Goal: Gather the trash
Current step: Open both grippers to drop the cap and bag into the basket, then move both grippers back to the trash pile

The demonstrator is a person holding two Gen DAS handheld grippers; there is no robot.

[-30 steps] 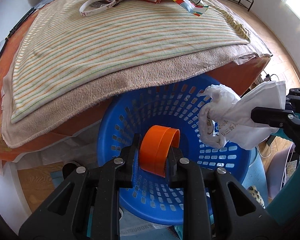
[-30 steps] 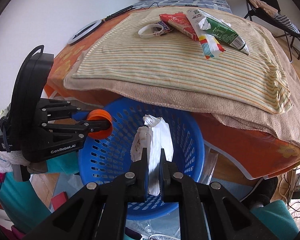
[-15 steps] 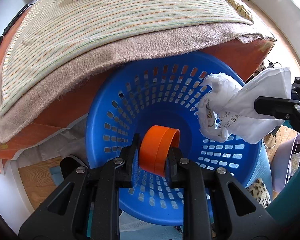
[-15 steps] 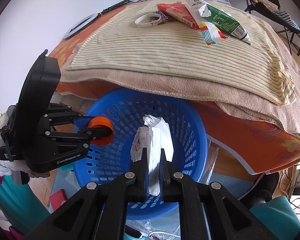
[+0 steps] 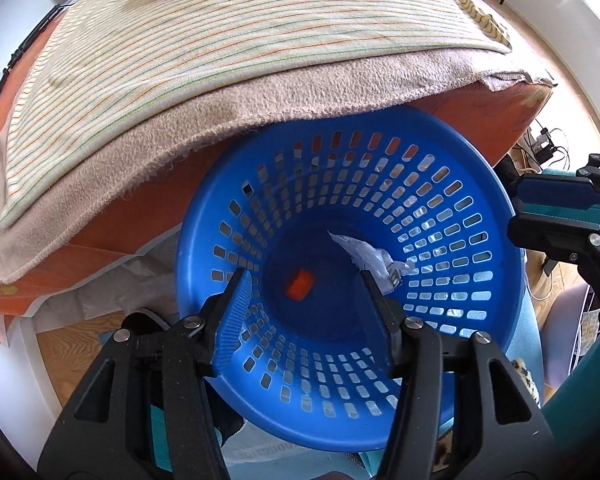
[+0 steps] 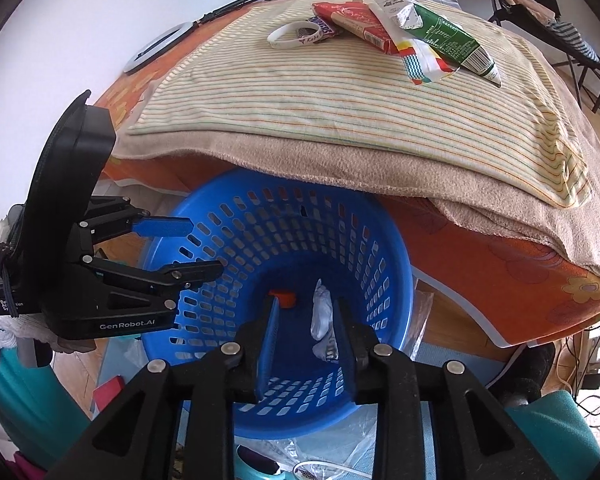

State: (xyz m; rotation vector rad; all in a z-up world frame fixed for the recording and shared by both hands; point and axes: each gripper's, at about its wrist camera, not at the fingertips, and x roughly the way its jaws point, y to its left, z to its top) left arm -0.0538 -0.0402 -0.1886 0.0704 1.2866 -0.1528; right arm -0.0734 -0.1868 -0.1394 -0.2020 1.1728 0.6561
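Now both hand-held grippers are hanging over the blue basket (image 6: 380, 240), pointing down into it. The left hand-held gripper (image 5: 306, 284) is opening its jaws, and nothing is between them. The right hand-held gripper (image 6: 306, 320) is opening its jaws too, and nothing is pressing on its pads. Far below the left one, an orange ring (image 5: 300, 283) is lying at the bottom of the basket. A crumpled white paper (image 6: 322, 316) is lying there just beside it.

More trash is waiting on the bed (image 6: 340, 112), past the basket and in front of the grippers. A white wristband (image 6: 296, 35) is up there, with a "24" on it in the left view and letters I cannot make out. It is probably bendy and light, so pinching one side of the loop should work. A red packet (image 6: 360, 26), a green carton (image 6: 456, 46) and a stripy wrapper (image 6: 420, 60) are lying together. They are likely light and easy to squash, so grabbing an edge gently looks best. Their print is too small to read. The left hand-held gripper is showing "GenRobot.AI" on its side.
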